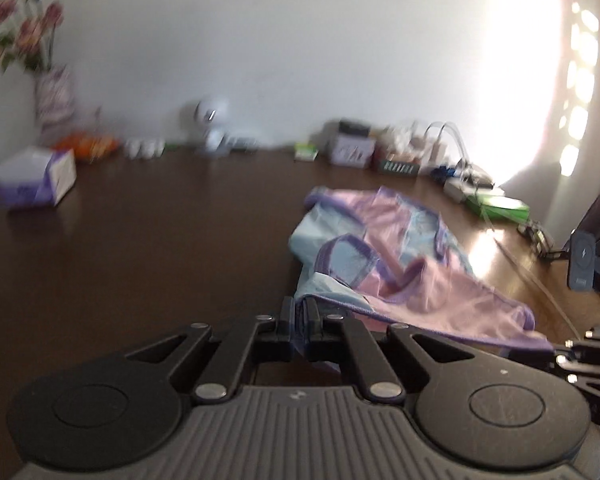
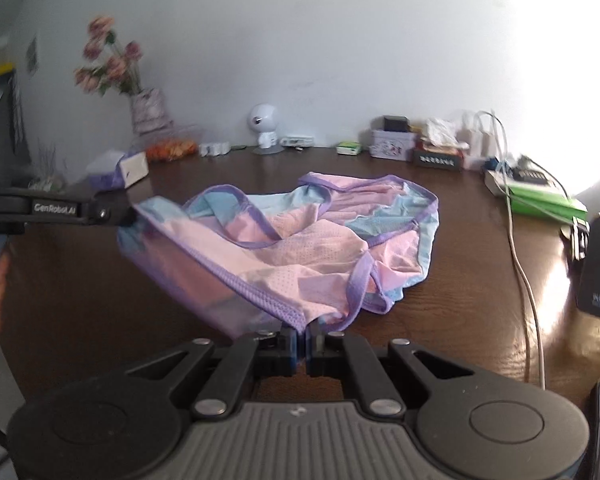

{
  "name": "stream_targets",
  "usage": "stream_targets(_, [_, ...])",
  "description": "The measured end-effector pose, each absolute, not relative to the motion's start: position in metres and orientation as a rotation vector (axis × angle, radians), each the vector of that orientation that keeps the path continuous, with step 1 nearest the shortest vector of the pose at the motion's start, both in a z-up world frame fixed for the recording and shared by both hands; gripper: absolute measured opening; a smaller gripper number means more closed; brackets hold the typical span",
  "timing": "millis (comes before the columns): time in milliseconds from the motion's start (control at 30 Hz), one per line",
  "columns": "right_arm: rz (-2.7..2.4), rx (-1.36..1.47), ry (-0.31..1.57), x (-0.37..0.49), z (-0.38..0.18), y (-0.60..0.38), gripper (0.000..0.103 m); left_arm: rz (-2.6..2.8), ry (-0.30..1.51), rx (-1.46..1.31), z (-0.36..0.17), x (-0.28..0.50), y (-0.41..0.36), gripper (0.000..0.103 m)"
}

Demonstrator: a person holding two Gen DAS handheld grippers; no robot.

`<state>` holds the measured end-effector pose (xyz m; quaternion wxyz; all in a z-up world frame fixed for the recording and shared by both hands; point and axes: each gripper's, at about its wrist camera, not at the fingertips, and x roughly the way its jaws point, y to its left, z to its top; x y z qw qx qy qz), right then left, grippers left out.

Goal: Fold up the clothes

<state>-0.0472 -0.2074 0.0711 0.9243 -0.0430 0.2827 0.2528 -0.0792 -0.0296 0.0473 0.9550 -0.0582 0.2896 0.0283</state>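
On left tongs (image 2: 130, 216), "GenRobot.AI"; both grip garment (image 2: 300, 240)

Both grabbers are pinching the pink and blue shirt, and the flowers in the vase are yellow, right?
Not quite. Both the left gripper and right gripper do pinch the pink and blue shirt, but the flowers in the vase are pink, not yellow. The right wrist view shows that best.

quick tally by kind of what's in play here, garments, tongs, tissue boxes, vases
Garments: 1, the pink, blue and purple garment, pinched at two edges
Tongs: 2, the left tongs and the right tongs, both shut on it
Tissue boxes: 1, the tissue box
Vases: 1, the flower vase
Total: 5
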Motion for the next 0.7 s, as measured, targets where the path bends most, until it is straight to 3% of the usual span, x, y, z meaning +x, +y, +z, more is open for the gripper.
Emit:
stream_targets(167, [0.533,-0.15,0.567,-0.059,0.068,-0.207,0.003,0.09,0.677,-0.16,0.038,-0.095,-0.027,0.003])
stream_targets(300, [0.546,-0.122,0.547,-0.068,0.072,-0.22,0.003,0.016,0.651,0.038,0.034,-0.104,-0.057,0.008])
stream_targets(367, [0.556,-0.102,0.549,-0.07,0.073,-0.225,0.003,-0.033,0.622,0.163,0.032,-0.109,-0.077,0.019])
stream_targets(400, [0.558,-0.099,0.547,-0.071,0.073,-0.228,0.003,-0.057,0.607,0.225,0.032,-0.111,-0.086,0.03])
stream_targets(433, [0.559,-0.092,0.547,-0.072,0.073,-0.231,0.003,-0.081,0.592,0.288,0.031,-0.114,-0.096,0.034])
stream_targets(700, [0.555,-0.055,0.547,-0.069,0.072,-0.248,0.003,-0.205,0.597,0.61,0.012,-0.111,-0.132,0.034])
